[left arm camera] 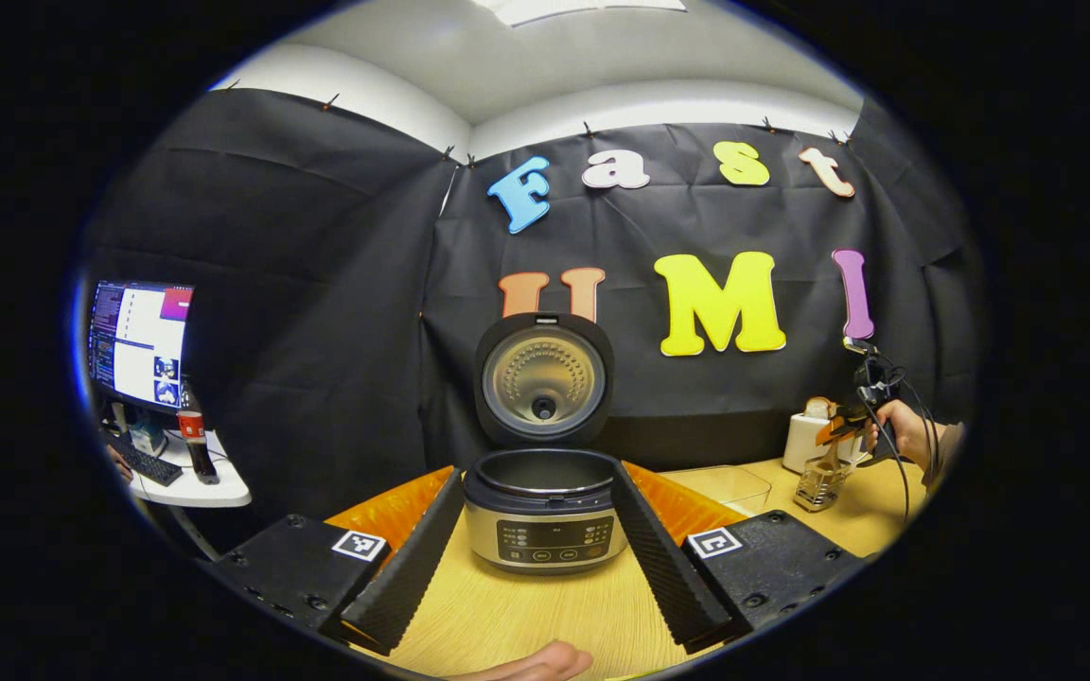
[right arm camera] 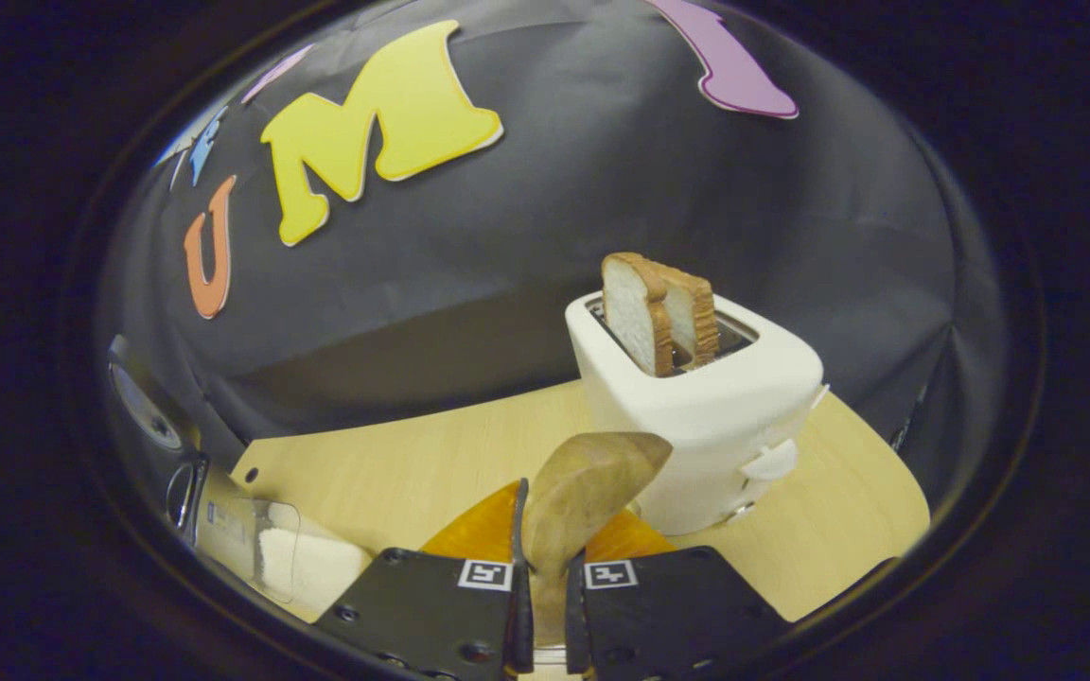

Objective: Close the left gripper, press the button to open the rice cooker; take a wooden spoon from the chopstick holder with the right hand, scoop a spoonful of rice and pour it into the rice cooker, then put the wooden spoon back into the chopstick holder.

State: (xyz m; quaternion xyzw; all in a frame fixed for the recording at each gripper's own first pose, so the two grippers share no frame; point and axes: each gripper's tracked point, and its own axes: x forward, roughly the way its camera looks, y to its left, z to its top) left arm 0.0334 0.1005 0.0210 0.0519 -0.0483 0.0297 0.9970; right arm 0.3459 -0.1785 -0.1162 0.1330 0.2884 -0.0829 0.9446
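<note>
The rice cooker (left arm camera: 545, 515) stands on the wooden table with its lid (left arm camera: 543, 378) swung up and the inner pot bare. My left gripper (left arm camera: 537, 473) is open, its fingers spread to either side of the cooker's front. Far right, a hand holds my right gripper (left arm camera: 850, 426) just above the glass chopstick holder (left arm camera: 817, 484). In the right gripper view, my right gripper (right arm camera: 545, 553) is shut on the wooden spoon (right arm camera: 588, 487), whose bowl rises between the fingers. A clear container with white rice (right arm camera: 294, 563) lies low on the left.
A white toaster (right arm camera: 696, 416) with bread slices (right arm camera: 659, 312) stands just behind the spoon. The clear container (left arm camera: 725, 484) sits right of the cooker. A side desk at the left carries a monitor (left arm camera: 138, 340), keyboard and bottle (left arm camera: 195, 440). A hand (left arm camera: 536, 667) shows at the bottom edge.
</note>
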